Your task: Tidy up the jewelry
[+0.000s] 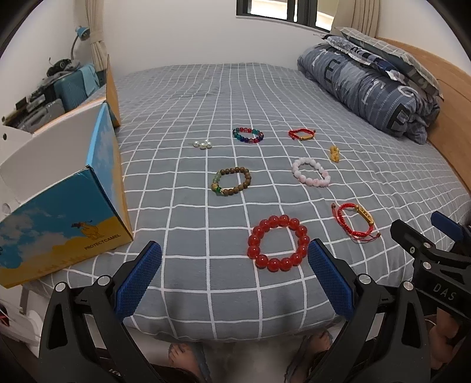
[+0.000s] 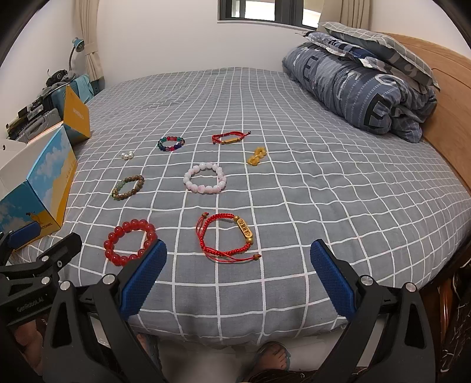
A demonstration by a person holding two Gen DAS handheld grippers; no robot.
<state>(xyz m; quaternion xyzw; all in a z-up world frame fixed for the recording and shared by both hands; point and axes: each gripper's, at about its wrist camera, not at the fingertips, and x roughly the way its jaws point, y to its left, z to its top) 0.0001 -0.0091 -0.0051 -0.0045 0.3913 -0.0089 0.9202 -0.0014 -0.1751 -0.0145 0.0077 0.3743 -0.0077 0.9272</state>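
Left tool [image 1: 235,259] gapes beside box [image 1: 97,182] reading "PROTECTCAMEL".

box [image 1: 59,212] cut off at left, its inside hidden

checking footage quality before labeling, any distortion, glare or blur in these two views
Left wrist view: strong fisheye bending, the bedsheet grid lines curve and the corners go dark; the red bead bracelet stays sharp, with soft, even light. Right wrist view: the same barrel distortion and dark corners; small highlights on the red bead bracelet, the window is bright, and there is no motion blur.
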